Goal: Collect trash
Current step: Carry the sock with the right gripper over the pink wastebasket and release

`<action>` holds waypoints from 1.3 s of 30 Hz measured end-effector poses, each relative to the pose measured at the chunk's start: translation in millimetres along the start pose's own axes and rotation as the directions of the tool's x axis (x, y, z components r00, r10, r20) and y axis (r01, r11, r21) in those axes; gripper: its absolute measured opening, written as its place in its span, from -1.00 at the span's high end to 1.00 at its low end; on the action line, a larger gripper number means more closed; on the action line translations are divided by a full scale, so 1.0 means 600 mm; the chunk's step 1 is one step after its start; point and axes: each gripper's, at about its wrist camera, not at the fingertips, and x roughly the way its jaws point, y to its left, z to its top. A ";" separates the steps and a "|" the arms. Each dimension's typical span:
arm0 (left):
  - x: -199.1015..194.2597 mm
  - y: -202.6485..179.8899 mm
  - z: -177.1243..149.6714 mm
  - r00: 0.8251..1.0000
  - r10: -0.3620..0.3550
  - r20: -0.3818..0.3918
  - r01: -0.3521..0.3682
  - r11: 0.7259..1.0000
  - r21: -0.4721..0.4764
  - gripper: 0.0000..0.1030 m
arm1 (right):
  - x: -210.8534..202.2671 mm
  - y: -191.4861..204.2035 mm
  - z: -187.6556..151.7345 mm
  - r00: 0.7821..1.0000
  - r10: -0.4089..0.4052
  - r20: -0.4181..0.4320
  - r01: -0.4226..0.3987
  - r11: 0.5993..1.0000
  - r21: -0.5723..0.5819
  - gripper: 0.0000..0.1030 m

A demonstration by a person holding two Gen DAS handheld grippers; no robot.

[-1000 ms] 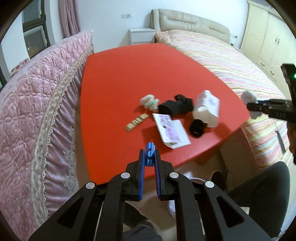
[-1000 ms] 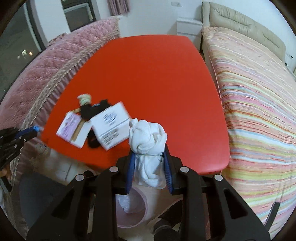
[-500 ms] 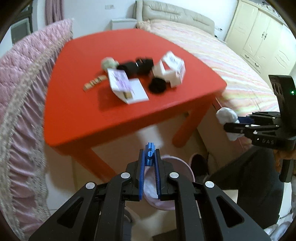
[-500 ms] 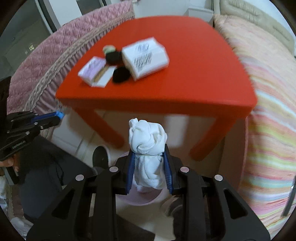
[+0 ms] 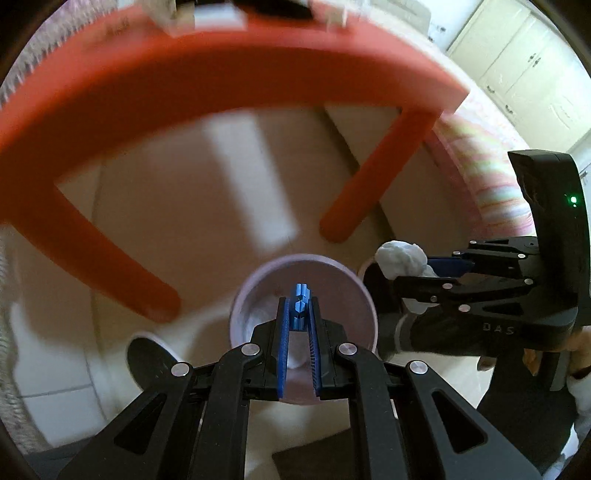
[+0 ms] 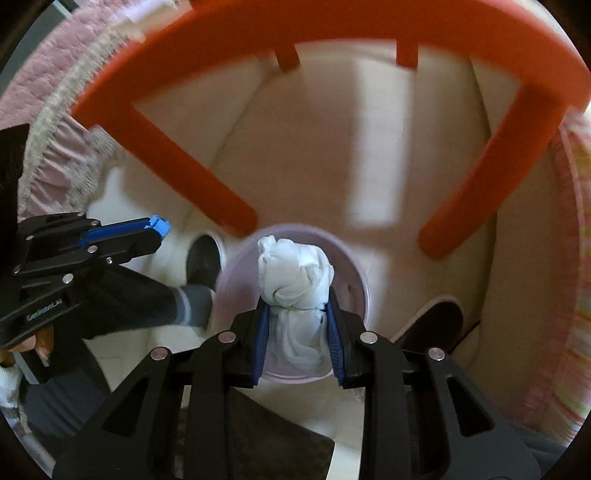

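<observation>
Both views have swung down off the red desk top to the floor beneath it since the earlier frame.

Left wrist view: the left gripper [image 5: 300, 295] sits low centre, its blue fingers [image 5: 283, 325] pinched nearly together on a small blue piece, directly over the pink waste bin [image 5: 255, 284]. The right gripper [image 5: 424, 275] enters from the right edge, beside the bin's rim.

Right wrist view: the fingers [image 6: 261, 334] stand narrowly parted, clamped on a wad of white tissue [image 6: 295, 273] standing lengthwise between them, the bin [image 6: 351, 273] straight below. The desk [image 6: 332, 22] arches across the top. Letting go looks like what remains.
</observation>
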 end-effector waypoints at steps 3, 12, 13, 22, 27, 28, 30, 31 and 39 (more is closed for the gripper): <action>0.039 0.006 -0.014 0.999 -0.009 -0.046 0.008 1.000 -0.020 0.80 | 0.041 0.001 0.000 0.999 -0.002 -0.047 0.003 1.000 0.009 0.46; 0.070 0.011 -0.023 0.996 -0.041 -0.074 0.036 0.997 -0.062 0.80 | 0.066 -0.006 -0.021 0.995 0.019 -0.102 -0.018 1.000 0.013 0.46; 0.068 0.014 -0.022 0.997 -0.043 -0.071 0.039 0.997 -0.066 0.80 | 0.067 -0.005 -0.021 0.994 0.022 -0.105 -0.021 1.000 0.015 0.46; 0.069 0.021 -0.021 0.996 -0.050 -0.077 0.043 0.995 -0.088 0.79 | 0.066 -0.005 -0.021 0.994 0.032 -0.108 -0.030 0.999 0.015 0.44; 0.073 0.026 -0.020 0.995 -0.051 -0.088 0.043 0.995 -0.094 0.23 | 0.079 -0.001 -0.026 0.989 0.033 -0.144 -0.033 0.999 0.007 -0.29; 0.073 0.028 -0.020 0.996 -0.045 -0.081 0.037 0.994 -0.101 -0.25 | 0.080 0.000 -0.027 0.989 0.030 -0.144 -0.030 1.000 0.004 -0.41; 0.070 0.032 -0.020 0.997 -0.053 -0.058 0.045 0.992 -0.119 -0.63 | 0.080 -0.001 -0.029 0.989 0.028 -0.145 -0.028 1.000 0.007 -0.59; 0.067 0.033 -0.019 0.998 -0.046 -0.048 0.040 0.992 -0.121 -0.70 | 0.080 -0.003 -0.029 0.989 0.024 -0.143 -0.023 1.000 0.013 -0.62; 0.067 0.041 -0.019 0.998 -0.037 -0.053 0.028 0.987 -0.161 -0.79 | 0.079 -0.005 -0.031 0.990 0.009 -0.139 -0.006 1.000 0.022 -0.77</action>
